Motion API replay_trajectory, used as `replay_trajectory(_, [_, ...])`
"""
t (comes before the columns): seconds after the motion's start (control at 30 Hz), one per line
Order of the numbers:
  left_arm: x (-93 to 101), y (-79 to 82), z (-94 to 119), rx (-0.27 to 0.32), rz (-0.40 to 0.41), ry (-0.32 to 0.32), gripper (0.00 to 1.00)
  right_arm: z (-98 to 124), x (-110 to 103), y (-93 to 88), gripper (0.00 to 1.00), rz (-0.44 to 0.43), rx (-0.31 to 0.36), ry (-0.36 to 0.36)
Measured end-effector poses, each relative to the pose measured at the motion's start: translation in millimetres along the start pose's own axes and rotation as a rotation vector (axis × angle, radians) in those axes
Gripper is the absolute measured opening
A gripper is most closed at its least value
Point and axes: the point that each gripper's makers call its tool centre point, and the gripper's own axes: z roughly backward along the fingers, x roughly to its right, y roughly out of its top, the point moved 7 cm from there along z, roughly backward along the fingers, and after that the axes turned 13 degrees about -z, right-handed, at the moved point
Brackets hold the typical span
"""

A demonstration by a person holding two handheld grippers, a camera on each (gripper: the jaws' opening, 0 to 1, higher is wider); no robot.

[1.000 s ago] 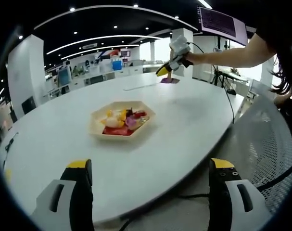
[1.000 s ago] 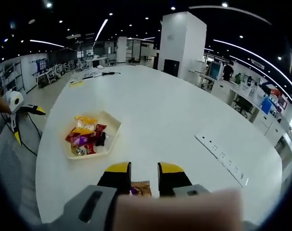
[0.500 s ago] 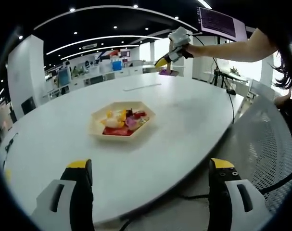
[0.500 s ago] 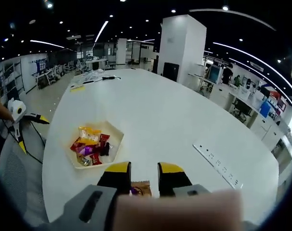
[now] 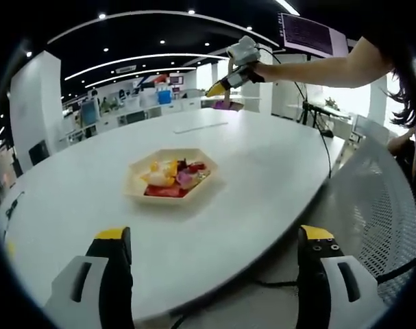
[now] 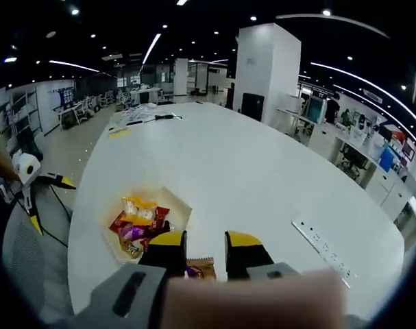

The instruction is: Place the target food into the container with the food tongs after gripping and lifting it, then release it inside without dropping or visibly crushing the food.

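Your right gripper (image 6: pixel 199 248) had its yellow-tipped jaws drawn narrow on a small purple-and-brown snack packet (image 6: pixel 197 268), pinched just beneath the tips and lifted clear of the white table (image 6: pixel 249 171). Over the last second you carried it up and toward the tray (image 6: pixel 178 205): in the right gripper view the tray had slid from well off to the left until its near edge sat right under the left jaw. In the left gripper view the same gripper (image 5: pixel 221 87) had risen higher above the far side of the table, the packet (image 5: pixel 226 105) hanging below it. That suggests the lift was done and the carry roughly half finished, with the release over the tray not yet due. Your left gripper (image 5: pixel 214 240) hung with its jaws wide apart and holding nothing, near the table's edge, and had not moved. Further off, the tray of wrapped snacks (image 5: pixel 172 174) lay undisturbed mid-table.
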Motion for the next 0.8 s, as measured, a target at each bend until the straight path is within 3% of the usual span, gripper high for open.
replay_trajectory(0.47, [-1.9, 2.5, 2, 0.031, -0.003, 0.022, 0.98, -55, -51, 41.4, 0.21, 0.062, 0.026, 0.112])
replay_trajectory(0.8, [-2.7, 3.3, 2, 0.042, -0.004, 0.03, 0.98, -88, -82, 54.7, 0.21, 0.083, 0.029, 0.192])
